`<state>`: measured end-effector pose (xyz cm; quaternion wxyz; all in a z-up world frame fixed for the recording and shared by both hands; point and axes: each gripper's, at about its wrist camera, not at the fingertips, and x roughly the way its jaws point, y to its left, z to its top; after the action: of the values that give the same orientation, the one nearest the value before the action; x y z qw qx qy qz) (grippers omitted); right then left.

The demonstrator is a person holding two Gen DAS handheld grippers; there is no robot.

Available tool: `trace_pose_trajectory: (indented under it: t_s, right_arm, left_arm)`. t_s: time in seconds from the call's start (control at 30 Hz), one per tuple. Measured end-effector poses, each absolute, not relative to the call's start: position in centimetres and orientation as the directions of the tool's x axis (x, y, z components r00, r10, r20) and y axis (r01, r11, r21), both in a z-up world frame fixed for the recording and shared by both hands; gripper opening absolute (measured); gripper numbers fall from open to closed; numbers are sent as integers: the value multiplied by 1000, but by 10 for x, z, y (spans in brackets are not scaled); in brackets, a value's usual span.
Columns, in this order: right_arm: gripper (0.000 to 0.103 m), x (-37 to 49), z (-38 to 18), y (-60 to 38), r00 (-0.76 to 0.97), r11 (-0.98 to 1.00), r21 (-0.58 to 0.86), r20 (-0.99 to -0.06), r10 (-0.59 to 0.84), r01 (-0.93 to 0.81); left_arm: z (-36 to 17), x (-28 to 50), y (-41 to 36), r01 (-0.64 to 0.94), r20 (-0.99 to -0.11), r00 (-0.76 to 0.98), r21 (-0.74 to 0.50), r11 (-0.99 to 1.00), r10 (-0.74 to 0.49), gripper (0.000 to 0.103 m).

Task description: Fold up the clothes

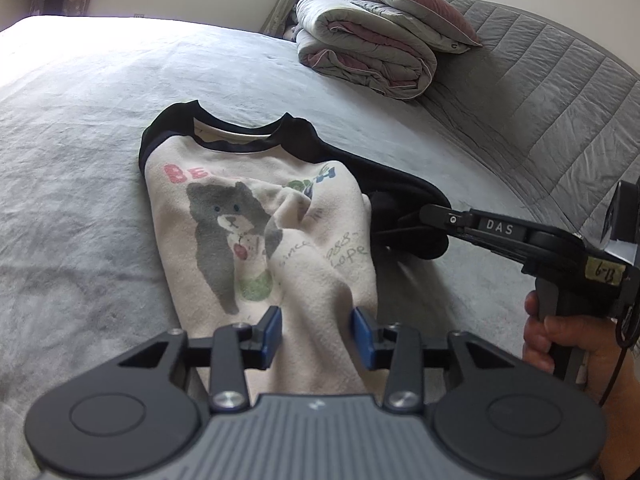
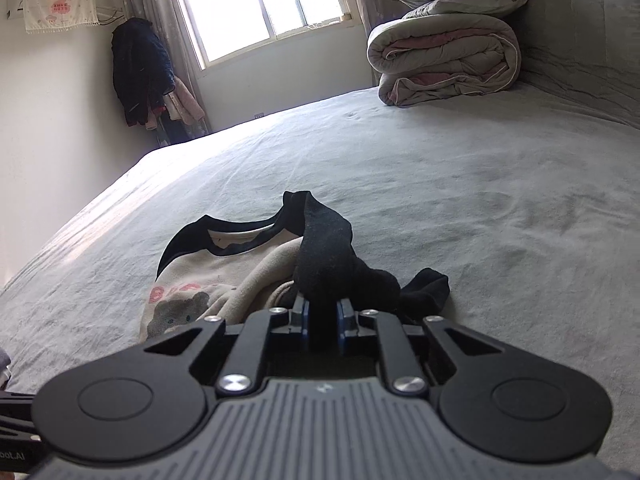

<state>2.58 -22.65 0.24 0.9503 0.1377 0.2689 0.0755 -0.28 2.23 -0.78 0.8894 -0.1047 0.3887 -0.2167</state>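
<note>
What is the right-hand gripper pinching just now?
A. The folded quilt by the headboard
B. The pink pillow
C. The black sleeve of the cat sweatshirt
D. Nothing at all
C: in the right wrist view the right gripper has its blue pads closed on the black sleeve of the sweatshirt, and the left wrist view shows the same grip from the side.

Left gripper (image 1: pixel 316 334) jaws apart over sweatshirt (image 1: pixel 256 236) hem; right gripper (image 1: pixel 424 220) pinching black sleeve (image 1: pixel 404 200); bed (image 1: pixel 80 160).
</note>
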Motion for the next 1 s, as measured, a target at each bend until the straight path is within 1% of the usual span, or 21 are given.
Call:
trace_pose_trajectory:
  t_s: [0.2, 0.3, 0.33, 0.4, 0.43, 0.53, 0.63, 0.67, 0.73, 0.8, 0.87, 0.97, 1.0]
  right_arm:
    - [14, 14, 35, -236, 871, 947, 313, -441, 215, -75]
    - [14, 12, 47, -241, 876, 942, 331, -434, 211, -63]
    - [14, 11, 49, -241, 877, 941, 332, -433, 208, -59]
    - [14, 10, 51, -242, 879, 941, 334, -432, 201, -51]
    - [14, 9, 52, -242, 880, 941, 334, -431, 197, -47]
    - [14, 12, 39, -243, 862, 939, 342, -465, 201, -35]
    - [18, 17, 16, -245, 829, 937, 350, -525, 194, 3]
    - [21, 19, 8, -246, 816, 936, 352, -546, 191, 16]
    - [21, 23, -4, -251, 790, 927, 372, -582, 194, 46]
    - [22, 26, -7, -255, 780, 921, 386, -590, 208, 47]
    - [24, 25, -7, -257, 777, 918, 394, -590, 220, 40]
    - [32, 20, -6, -259, 771, 911, 411, -589, 242, 28]
    - [32, 18, -5, -262, 770, 907, 421, -587, 250, 27]
  left_arm:
    - [-5, -1, 19, 332, -646, 603, -330, 884, -468, 40]
    - [-6, -1, 18, 343, -656, 590, -325, 881, -471, 40]
    - [-7, -1, 17, 347, -661, 583, -323, 881, -472, 42]
    - [-9, -1, 16, 355, -672, 569, -319, 879, -473, 54]
    - [-10, -1, 15, 358, -678, 562, -317, 878, -474, 56]
    - [-15, -1, 10, 370, -698, 529, -322, 871, -483, 56]
    - [-20, -3, 5, 384, -712, 514, -308, 871, -478, 57]
    - [-21, -3, 2, 388, -717, 514, -295, 873, -471, 59]
    - [-24, -3, -1, 394, -724, 514, -277, 876, -460, 64]
    - [-28, -3, -5, 396, -733, 512, -259, 881, -447, 68]
    - [-33, -2, -10, 398, -743, 514, -236, 886, -429, 70]
    - [-39, -3, -20, 410, -749, 536, -173, 896, -390, 70]
    - [-40, -4, -24, 411, -749, 548, -147, 900, -372, 64]
